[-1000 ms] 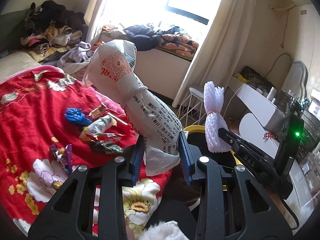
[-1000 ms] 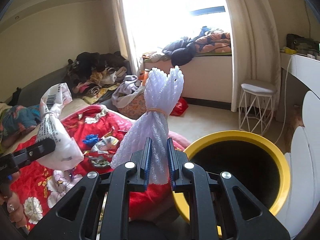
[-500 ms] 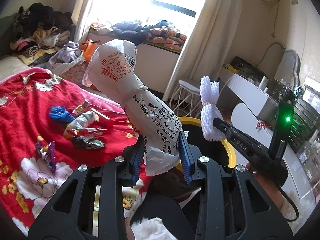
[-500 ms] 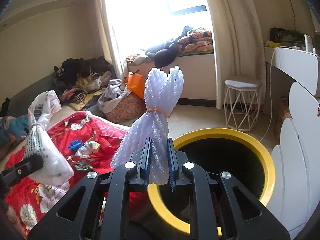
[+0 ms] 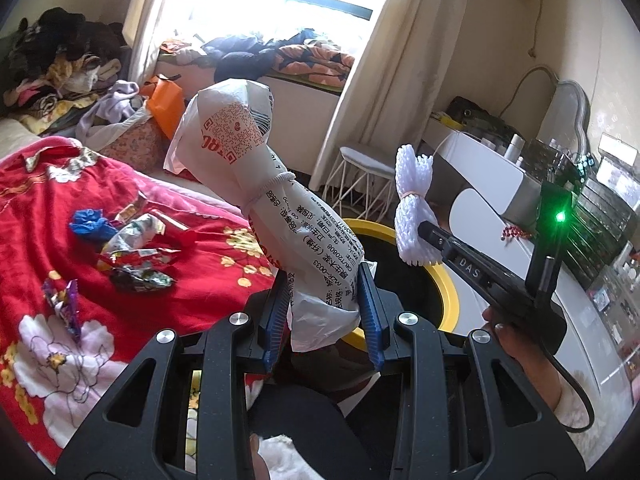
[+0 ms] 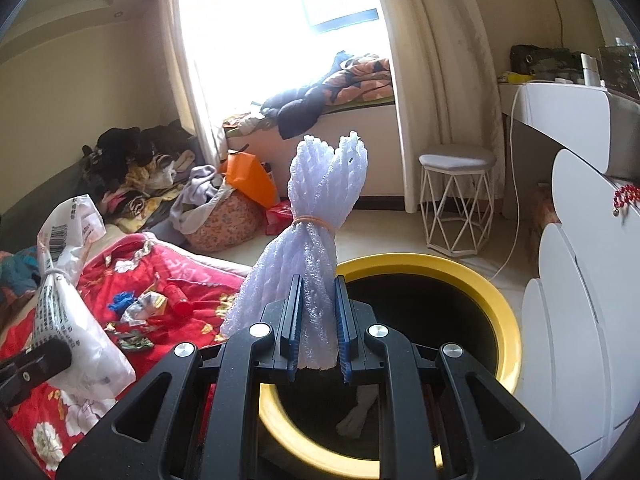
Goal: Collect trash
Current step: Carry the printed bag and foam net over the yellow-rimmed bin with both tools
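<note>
Left gripper (image 5: 322, 316) jaws pinching white printed bag (image 5: 276, 216), near yellow-rimmed bin (image 6: 472, 280) rim. Right gripper (image 6: 318, 336) jaws clamped on foam net bundle (image 6: 316, 232), above bin mouth. Advice: centre each over opening, then release; wrappers (image 5: 132, 256) on bed beside bin remain.

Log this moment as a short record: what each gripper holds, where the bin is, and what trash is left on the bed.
left gripper: shut on tied white plastic bag
right gripper: shut on white foam netting bundle
bin: yellow rim, black inside, below and beyond the right gripper
left on red blanket: crumpled wrappers, blue scrap
</note>
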`<state>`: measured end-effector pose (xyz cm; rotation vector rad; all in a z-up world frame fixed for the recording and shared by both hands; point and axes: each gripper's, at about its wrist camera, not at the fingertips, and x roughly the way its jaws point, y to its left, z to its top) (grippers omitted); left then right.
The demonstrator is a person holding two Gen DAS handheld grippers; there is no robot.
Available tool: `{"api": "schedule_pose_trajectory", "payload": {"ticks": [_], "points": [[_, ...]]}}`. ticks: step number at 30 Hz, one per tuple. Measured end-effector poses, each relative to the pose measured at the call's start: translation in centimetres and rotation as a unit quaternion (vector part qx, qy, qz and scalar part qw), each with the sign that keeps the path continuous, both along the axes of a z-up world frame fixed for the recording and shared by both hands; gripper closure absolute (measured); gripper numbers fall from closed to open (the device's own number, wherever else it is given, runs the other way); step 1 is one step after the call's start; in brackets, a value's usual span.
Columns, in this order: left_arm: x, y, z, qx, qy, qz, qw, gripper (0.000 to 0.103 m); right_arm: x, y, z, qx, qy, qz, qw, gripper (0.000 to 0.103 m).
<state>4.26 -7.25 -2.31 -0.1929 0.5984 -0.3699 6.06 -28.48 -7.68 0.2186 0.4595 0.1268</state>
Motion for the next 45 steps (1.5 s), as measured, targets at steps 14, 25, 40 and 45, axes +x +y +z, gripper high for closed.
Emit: {"api": "schedule_pose_trajectory", "payload": {"ticks": [14,25,40,45], "points": [[0.7,-2.5,-1.2,0.009,0.014,-0.025,0.9996,0.076,0.7,-2.2,-1.2,0.007,0.014,-0.036,0.999,0.088],[1.5,-4.4,-2.2,0.017,0.027,-0.043,0.9986,0.076,1.1,-3.7,-2.1,0.008,0.027,-0.052,0.998,0.088],[3.5,-7.5,-3.8,0.037,0.043,-0.07,0.996,0.076,1.6,-5.8,-3.5,0.011,0.047,-0.069,0.996,0.088],[4.4,-8.5,-4.5,0.043,0.055,-0.077,0.9946,0.076,1.8,-6.3,-3.9,0.015,0.055,-0.071,0.996,0.088]]}}
